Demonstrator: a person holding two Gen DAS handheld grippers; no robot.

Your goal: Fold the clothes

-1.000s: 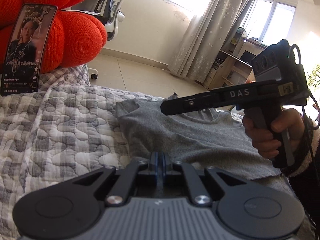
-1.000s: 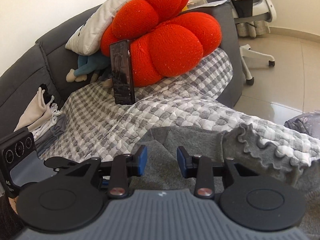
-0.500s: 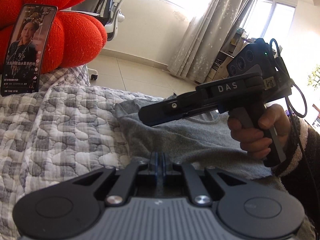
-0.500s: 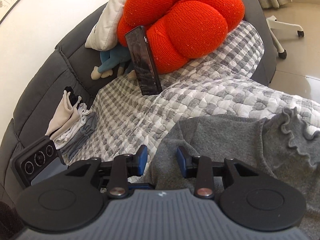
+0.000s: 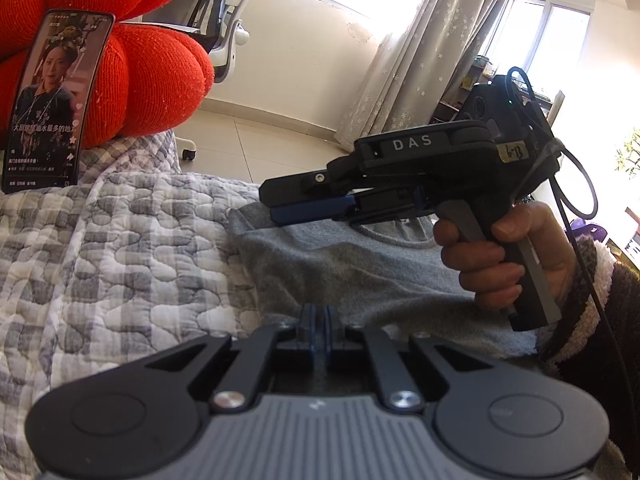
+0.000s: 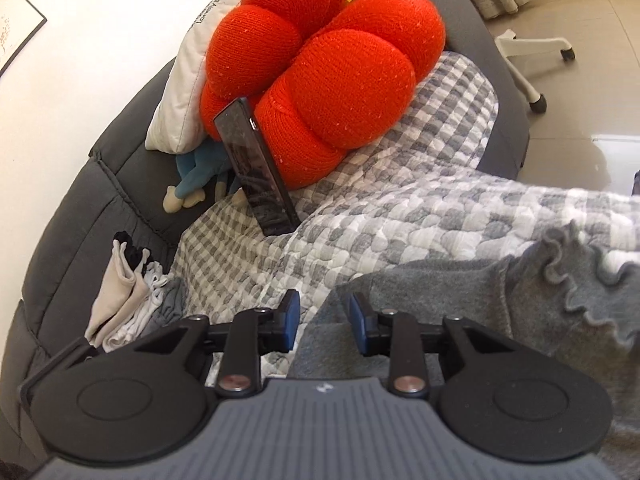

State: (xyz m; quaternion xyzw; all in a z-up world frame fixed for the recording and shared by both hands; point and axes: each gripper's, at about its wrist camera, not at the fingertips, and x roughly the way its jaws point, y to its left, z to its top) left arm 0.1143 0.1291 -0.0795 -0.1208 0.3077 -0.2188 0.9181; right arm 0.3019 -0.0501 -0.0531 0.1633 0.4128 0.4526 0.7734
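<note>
Grey sweater (image 6: 472, 300) lies on the quilt (image 6: 400, 216); right gripper (image 6: 322, 318) jaws, just narrowing, straddle its edge unpinched and may snag quilt; left gripper (image 5: 316, 320) jaws are shut.

A red knitted cushion (image 6: 320, 80) is propped on the checked quilt (image 6: 400, 216) over a dark grey sofa (image 6: 72, 216). A phone (image 6: 256, 176) is leaned against it (screen lit), and a white pillow (image 6: 180, 92) and blue soft toy (image 6: 192, 172) are tucked behind, to the left.

Bare quilt (image 6: 400, 216) lies open mid-sofa; phone (image 6: 256, 172) and red cushion (image 6: 320, 80) block its back edge.
</note>
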